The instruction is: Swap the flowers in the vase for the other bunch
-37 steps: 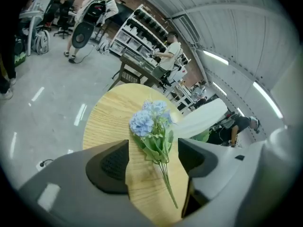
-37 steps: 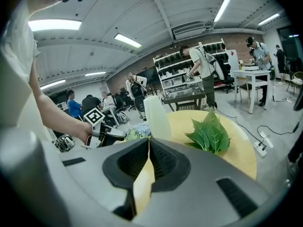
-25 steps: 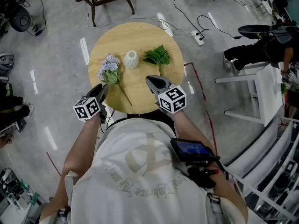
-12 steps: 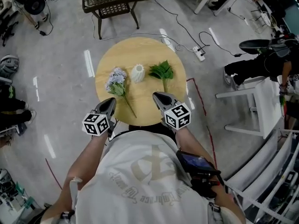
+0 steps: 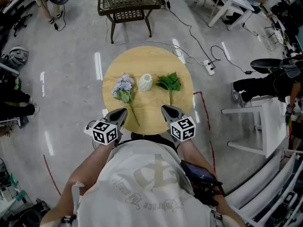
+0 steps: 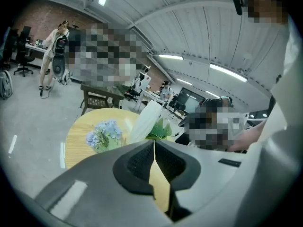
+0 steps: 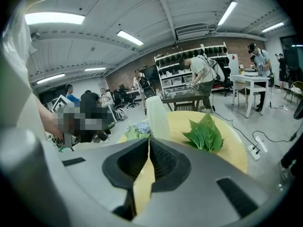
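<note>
A small white vase (image 5: 145, 82) stands upright in the middle of the round wooden table (image 5: 142, 58), with nothing showing in its mouth. A bunch of pale blue flowers (image 5: 124, 87) lies flat to its left, stem toward me. To the vase's right lies a bunch of green leaves (image 5: 170, 82). My left gripper (image 5: 121, 112) hovers at the table's near edge by the blue bunch's stem end, shut and empty. My right gripper (image 5: 165, 109) is just short of the green bunch's stem, also shut and empty. In the gripper views the vase (image 6: 146, 122) (image 7: 157, 119) rises past the closed jaws.
A dark wicker stool (image 5: 130, 1) stands beyond the table. A power strip with cables (image 5: 208, 66) lies on the floor at the right. White furniture (image 5: 258, 112) and a seated person (image 5: 267, 84) are further right. Red tape (image 5: 206, 122) runs past the table.
Both grippers have drawn back from the flowers toward the table's near edge, the left one more. The left jaws, slightly apart before, are closed now. The vase and both bunches have not moved.
</note>
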Available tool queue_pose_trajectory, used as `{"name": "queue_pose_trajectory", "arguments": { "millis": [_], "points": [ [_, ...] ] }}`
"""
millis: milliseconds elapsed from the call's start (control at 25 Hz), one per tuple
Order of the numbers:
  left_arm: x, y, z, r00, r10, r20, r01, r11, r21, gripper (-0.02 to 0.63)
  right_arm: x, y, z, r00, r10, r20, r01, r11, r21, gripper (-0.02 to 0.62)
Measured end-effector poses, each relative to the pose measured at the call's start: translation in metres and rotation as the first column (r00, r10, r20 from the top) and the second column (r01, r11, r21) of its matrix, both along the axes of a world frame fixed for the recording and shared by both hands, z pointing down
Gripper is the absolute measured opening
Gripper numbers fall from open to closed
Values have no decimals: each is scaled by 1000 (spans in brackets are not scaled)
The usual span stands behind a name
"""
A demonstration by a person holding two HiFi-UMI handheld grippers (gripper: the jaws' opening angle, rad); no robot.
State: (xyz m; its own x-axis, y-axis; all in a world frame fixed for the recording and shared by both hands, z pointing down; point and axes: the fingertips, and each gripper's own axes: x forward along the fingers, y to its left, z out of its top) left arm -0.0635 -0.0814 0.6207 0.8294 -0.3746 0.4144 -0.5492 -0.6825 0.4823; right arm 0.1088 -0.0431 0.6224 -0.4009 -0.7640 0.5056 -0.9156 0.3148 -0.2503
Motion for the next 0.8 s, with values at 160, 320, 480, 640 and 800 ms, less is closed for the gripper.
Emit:
{"name": "queue_pose_trajectory", "arguments": {
  "millis": [160,320,480,640,800],
  "points": [
    [10,4,2,1000,16,27,-16,1000,-2,12,20,-2,12,1000,15,-24,-16,999,-38,9],
    [24,2,-5,998,30,51,-31,999,17,12,46,-8,22,998,57,-33,-59,996,-67,11],
    [39,1,-14,999,24,47,-25,999,31,12,74,-14,34,992,111,-53,-116,988,-98,22],
    [48,-1,-20,999,11,53,-13,999,35,12,100,-22,45,985,166,-54,-172,977,-130,120],
    [51,4,-20,998,-7,62,5,1000,28,12,121,-31,55,972,233,-22,-233,960,-156,172]
  ]
}}
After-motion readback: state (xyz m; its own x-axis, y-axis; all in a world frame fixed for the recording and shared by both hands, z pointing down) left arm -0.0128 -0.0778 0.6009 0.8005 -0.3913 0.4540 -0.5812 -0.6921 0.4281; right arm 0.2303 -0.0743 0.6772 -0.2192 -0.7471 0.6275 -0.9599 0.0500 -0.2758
